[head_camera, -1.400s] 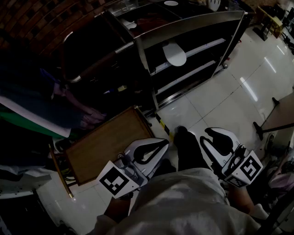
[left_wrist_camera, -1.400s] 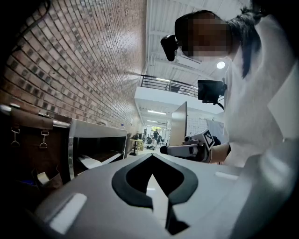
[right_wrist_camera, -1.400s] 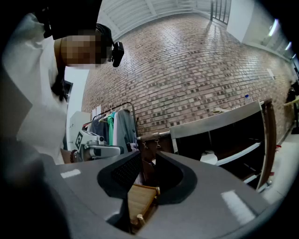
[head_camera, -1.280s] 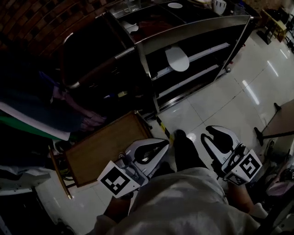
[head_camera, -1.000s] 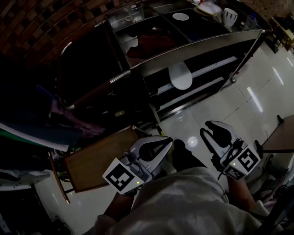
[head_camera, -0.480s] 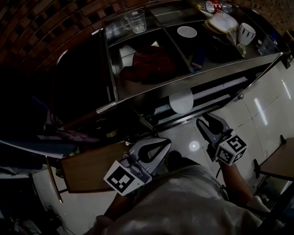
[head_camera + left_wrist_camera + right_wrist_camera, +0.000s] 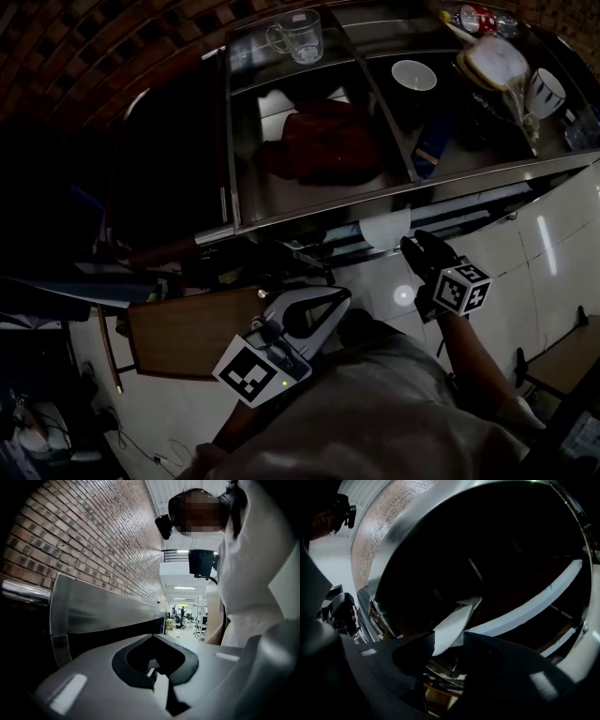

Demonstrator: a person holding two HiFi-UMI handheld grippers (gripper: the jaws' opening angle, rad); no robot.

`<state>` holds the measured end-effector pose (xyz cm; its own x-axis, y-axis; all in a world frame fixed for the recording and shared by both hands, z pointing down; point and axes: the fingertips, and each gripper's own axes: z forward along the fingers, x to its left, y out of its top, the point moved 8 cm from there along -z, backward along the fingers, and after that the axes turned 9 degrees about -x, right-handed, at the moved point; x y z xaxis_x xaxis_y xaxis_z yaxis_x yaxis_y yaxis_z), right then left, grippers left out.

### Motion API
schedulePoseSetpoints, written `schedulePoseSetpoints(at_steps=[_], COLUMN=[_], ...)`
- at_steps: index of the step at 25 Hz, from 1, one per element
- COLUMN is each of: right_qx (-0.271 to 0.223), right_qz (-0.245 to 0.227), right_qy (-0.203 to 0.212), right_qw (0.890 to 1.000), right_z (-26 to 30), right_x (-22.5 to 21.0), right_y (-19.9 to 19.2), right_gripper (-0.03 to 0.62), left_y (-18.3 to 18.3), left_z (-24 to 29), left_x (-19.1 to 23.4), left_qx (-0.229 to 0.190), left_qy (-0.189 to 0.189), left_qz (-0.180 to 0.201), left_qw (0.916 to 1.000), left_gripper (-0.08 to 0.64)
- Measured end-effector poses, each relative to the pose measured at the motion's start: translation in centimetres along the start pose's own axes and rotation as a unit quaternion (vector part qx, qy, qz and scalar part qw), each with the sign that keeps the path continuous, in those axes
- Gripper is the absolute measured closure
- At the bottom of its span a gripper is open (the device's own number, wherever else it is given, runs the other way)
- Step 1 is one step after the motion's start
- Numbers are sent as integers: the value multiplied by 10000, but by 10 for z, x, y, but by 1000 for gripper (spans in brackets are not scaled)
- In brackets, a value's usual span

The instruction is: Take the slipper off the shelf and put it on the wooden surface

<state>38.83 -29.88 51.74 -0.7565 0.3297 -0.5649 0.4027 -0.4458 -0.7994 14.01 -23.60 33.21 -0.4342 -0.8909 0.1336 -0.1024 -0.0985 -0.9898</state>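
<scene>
A white slipper (image 7: 382, 228) lies on a lower shelf of the dark metal rack (image 7: 394, 192). In the right gripper view the slipper (image 7: 457, 618) stands on edge, and its near end sits between my right gripper's (image 7: 446, 641) tips. That gripper (image 7: 412, 246) reaches under the rack's top shelf. Its jaws have just been opening and stand wide, not pressing the slipper. The wooden surface (image 7: 187, 333) lies low at the left. My left gripper (image 7: 342, 298) hovers at its right edge, shut and empty; its tips (image 7: 159, 672) nearly meet.
The rack's top shelf holds a glass mug (image 7: 302, 36), a white bowl (image 7: 413, 75), a cup (image 7: 544, 92) and a red cloth (image 7: 323, 141). Glossy floor tiles (image 7: 553, 244) lie to the right. A brick wall (image 7: 108, 541) runs behind.
My right gripper has gone forward to the rack, rolled over, and opened at the slipper's near end. The head view has shifted over the rack. The left gripper has moved a little.
</scene>
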Motion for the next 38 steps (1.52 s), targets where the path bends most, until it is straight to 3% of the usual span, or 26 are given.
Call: schedulePoseSetpoints(at_steps=[6,8,10,14,19,23,31,38], right_qx=[10,-33,-51,-163,-218,-289,-763,-1195], right_qz=[560,693,756,686,384,263,385,612], right_qy=[-44,18,87,133,113,36,-295,-721], right_qw=[9984,9976,9971,9974,9990,9992,9959,9883], right_z=[20,23,22,10,-4,-26,-95,-168], right_x=[-11,-11,-8,4,26,46,116,219], right_y=[-12,-12,-9,3,6,-2,-29,-101], right_gripper=[413,482,512,560,561,561,561,561], left_y=[-4,-3,1,11,12,14,20,16], left_z=[-3,-3,-5,-14,-30,-47,-112,-214], left_x=[1,1,-1,-7,-15,-29,-61,-94], left_qx=[107,136,158,242,235,217,-66,-158], left_qy=[211,263,318,401,467,301,-143,-485], left_qz=[-41,-19,18,149,151,153,37,-103], left_qw=[9997,9996,9994,9988,9985,9992,9999,9986], left_gripper=[568,568,568,568,568,568,568,568])
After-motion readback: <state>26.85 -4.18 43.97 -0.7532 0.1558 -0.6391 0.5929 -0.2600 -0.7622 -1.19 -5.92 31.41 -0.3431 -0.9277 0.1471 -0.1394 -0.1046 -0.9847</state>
